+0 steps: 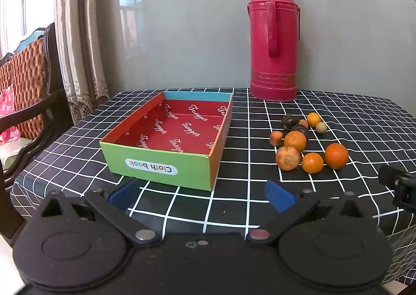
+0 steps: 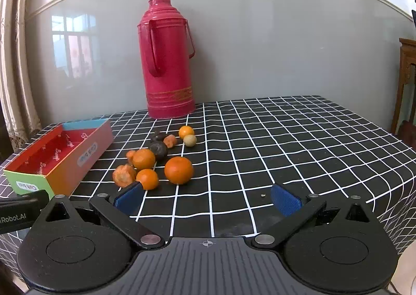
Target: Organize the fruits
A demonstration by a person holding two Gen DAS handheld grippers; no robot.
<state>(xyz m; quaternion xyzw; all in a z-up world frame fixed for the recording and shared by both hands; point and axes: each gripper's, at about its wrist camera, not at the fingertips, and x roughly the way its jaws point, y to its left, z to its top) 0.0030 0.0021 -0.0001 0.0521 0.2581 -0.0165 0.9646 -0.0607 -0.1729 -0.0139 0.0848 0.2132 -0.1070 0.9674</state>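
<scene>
The bench (image 2: 286, 139), in black checked cloth, is carrying an open box (image 1: 166, 165), a red thermos (image 1: 273, 42) and loose fruits (image 2: 179, 170).

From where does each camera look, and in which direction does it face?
Left wrist: on the left hand-held gripper, open, facing the box; fruit pile to its right; the right hand-held gripper's edge shows.
Right wrist: on the right hand-held gripper, open, facing the fruit pile; box to its left.
Shared: box, fruit, red thermos, checked tablecloth.
</scene>
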